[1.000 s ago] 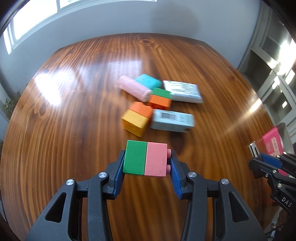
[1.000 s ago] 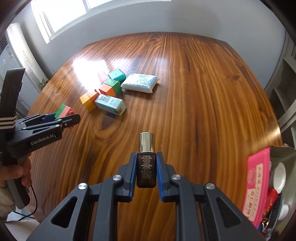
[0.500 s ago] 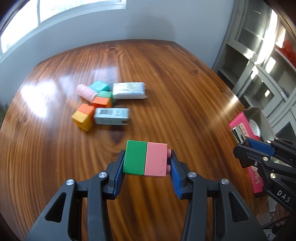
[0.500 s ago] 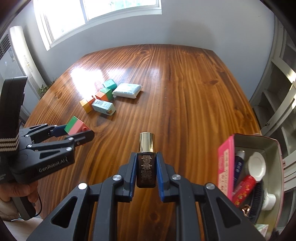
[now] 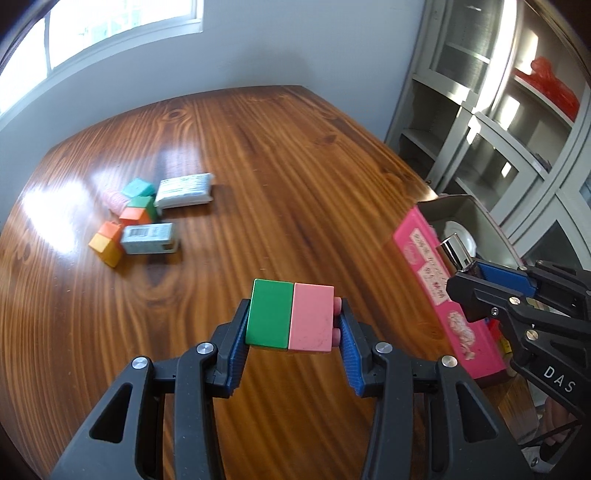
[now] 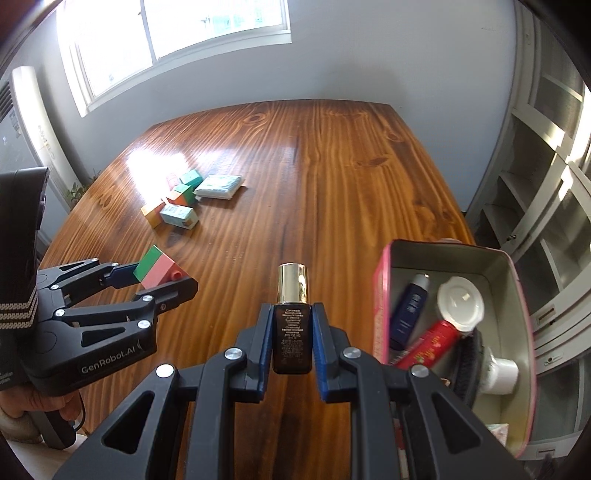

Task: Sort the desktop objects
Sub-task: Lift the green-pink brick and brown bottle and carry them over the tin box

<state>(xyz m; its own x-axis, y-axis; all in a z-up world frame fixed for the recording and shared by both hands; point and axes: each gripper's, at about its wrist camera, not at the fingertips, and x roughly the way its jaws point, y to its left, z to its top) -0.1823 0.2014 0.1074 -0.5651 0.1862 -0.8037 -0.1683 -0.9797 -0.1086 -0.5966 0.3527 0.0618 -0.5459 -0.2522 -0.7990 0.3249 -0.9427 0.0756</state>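
Above the wooden worktop (image 6: 332,192), left tool (image 5: 291,328) pinches a green-and-pink block (image 5: 290,314); right tool (image 6: 293,332) pinches a gold-capped dark bottle (image 6: 292,314) beside the pink tin (image 6: 517,295).

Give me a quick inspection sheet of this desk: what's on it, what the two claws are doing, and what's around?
Surface: glossy wooden table, sun glare at its far left.
Job's things: green-and-pink block in the left claw; dark bottle with gold cap in the right claw; pink tin holding toiletries.
Clutter: coloured blocks, small carton, white packet, grouped at the far left.
Grippers: both claws shut on their loads, above the table.
Cables: thin dark cord below the left handle.
Surroundings: window, grey shelving.
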